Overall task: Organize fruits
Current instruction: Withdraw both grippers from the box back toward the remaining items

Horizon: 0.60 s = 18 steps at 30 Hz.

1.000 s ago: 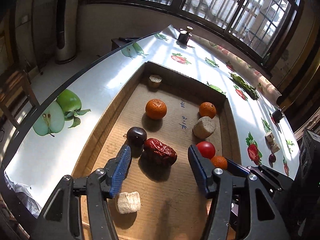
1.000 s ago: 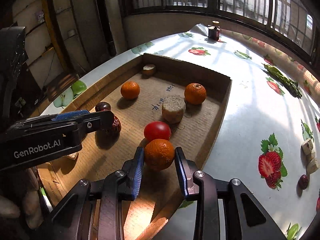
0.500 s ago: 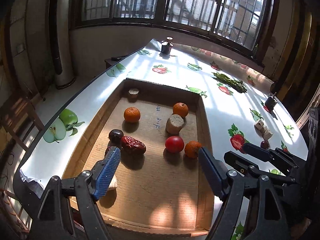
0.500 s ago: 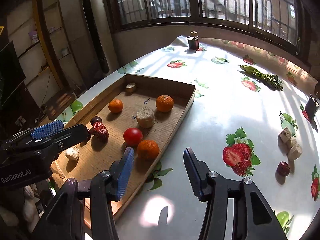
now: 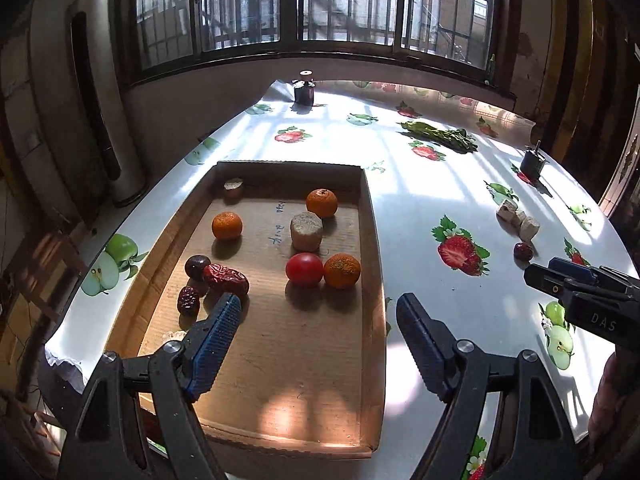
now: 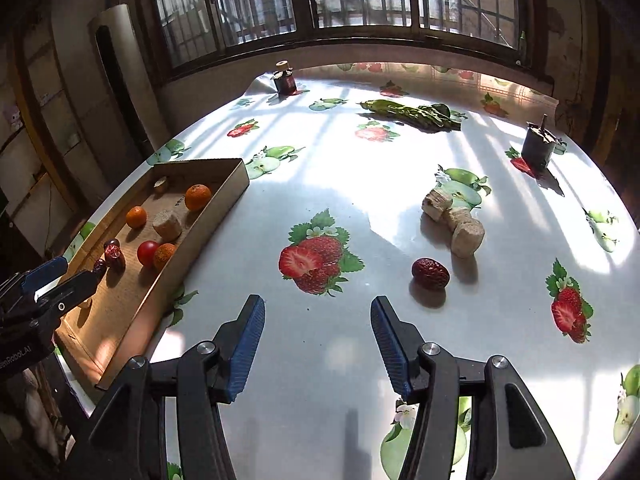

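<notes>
A shallow cardboard tray lies on the table's left side. In it are three oranges, one beside a red tomato, a large red date, a dark plum, a small date and beige chunks. A loose red date lies on the tablecloth next to three beige chunks. My left gripper is open and empty above the tray's near end. My right gripper is open and empty over the cloth, left of the loose date.
The table has a white cloth with printed fruit. A bunch of green leaves lies at the back. A dark jar stands at the far left corner and a dark holder at the far right.
My right gripper let go of the orange beside the tomato, opened and swung right over the cloth toward the loose date. My left gripper pulled back and up from the tray.
</notes>
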Tool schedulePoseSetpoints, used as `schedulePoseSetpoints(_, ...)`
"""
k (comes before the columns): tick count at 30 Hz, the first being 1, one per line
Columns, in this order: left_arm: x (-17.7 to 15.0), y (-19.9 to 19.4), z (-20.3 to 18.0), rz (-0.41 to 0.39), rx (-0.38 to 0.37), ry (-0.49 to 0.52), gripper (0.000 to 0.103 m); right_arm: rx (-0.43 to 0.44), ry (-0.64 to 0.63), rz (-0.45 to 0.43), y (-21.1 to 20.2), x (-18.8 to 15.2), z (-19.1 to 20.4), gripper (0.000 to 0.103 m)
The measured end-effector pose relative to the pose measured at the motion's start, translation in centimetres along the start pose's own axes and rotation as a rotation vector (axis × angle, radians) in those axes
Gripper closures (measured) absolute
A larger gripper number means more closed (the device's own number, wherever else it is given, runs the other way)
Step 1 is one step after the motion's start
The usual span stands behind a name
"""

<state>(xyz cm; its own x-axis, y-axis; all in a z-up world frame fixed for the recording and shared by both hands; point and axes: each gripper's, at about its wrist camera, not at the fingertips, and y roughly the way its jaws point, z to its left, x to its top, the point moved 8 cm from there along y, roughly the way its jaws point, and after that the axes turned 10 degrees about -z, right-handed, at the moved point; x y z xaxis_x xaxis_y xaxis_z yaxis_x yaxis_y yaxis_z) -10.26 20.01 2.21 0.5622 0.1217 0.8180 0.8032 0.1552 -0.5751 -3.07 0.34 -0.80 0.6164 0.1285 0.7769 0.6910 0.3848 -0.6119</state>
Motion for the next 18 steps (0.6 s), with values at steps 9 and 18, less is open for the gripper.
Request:
schedulePoseSetpoints(9, -0.7, -0.1, -2.1, 0.023, -0.056, 0.024, 0.023, -0.059, 0.033, -0.011, -1.5, -0.2, -4.3, 0.043)
schedulePoseSetpoints(18, -1.5, 1.1, -4.6, 0.064, -0.133, 0.008, 0.023, -0.175, 0.195, -0.026, -2.1, 1.8, -12.9, 0.041)
